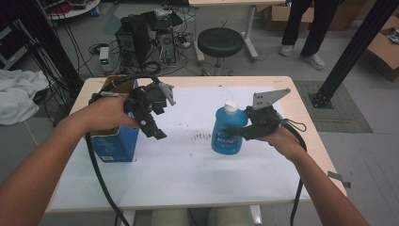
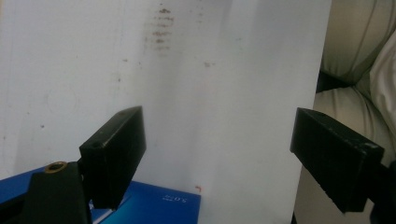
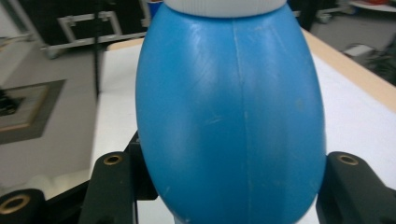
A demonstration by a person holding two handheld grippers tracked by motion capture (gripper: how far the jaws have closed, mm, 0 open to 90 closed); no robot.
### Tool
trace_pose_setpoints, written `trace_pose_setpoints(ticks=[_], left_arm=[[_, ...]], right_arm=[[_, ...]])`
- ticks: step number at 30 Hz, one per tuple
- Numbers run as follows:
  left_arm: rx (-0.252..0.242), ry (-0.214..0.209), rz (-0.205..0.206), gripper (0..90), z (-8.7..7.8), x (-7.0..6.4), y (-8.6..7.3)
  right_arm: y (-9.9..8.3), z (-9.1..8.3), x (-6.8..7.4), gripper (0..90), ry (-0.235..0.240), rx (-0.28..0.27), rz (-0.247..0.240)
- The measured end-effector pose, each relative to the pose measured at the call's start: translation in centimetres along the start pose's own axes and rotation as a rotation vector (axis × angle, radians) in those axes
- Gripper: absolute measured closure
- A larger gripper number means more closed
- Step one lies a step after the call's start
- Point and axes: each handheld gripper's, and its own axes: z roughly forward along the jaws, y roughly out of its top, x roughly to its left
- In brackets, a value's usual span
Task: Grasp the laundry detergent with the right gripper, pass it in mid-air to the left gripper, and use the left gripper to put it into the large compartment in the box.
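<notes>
Right gripper pinching blue bottle near the table's right edge; left gripper spread above box. Keep bottle upright, grip firm.

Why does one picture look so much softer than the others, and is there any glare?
In the right gripper view the blue bottle sits very close, and the room behind it blurs. The left gripper view is evenly lit, its white sheet without glare. The high view is dim and grainy; the bottle casts only a faint shadow.
</notes>
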Motion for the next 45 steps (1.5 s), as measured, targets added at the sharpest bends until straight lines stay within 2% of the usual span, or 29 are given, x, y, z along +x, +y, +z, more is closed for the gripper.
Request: trace_pose_setpoints(ticks=[4,5,12,15,16,28,38,45], left_arm=[[0.005,-0.003,0.012,18.8,-0.3,-0.1,0.6],[0.003,-0.002,0.016,18.7,-0.4,-0.2,0.7],[0.014,-0.014,0.05,18.7,-1.0,-0.4,2.1],[0.011,-0.019,0.049,18.5,-1.0,-0.5,2.3],[0.023,-0.028,0.064,18.5,-1.0,-0.6,2.7],[0.04,-0.049,0.1,18.6,-1.0,-1.2,4.3],[0.048,-0.058,0.147,18.7,-0.9,-1.8,5.6],[0.055,-0.066,0.167,18.7,-0.8,-2.0,6.5]], right_arm=[[0.3,0.4,0.3,43.3,0.047,0.009,-0.018],[0.6,0.8,0.4,43.4,0.075,0.017,-0.028],[1.1,1.6,0.7,43.4,0.13,0.037,-0.06],[1.2,1.9,0.8,43.4,0.144,0.043,-0.07],[1.3,2.2,0.9,43.4,0.156,0.05,-0.078],[1.8,4.3,1.4,43.4,0.207,0.093,-0.121],[2.3,6.1,1.7,43.4,0.249,0.092,-0.137],[2.5,6.7,1.9,43.5,0.258,0.09,-0.138]])
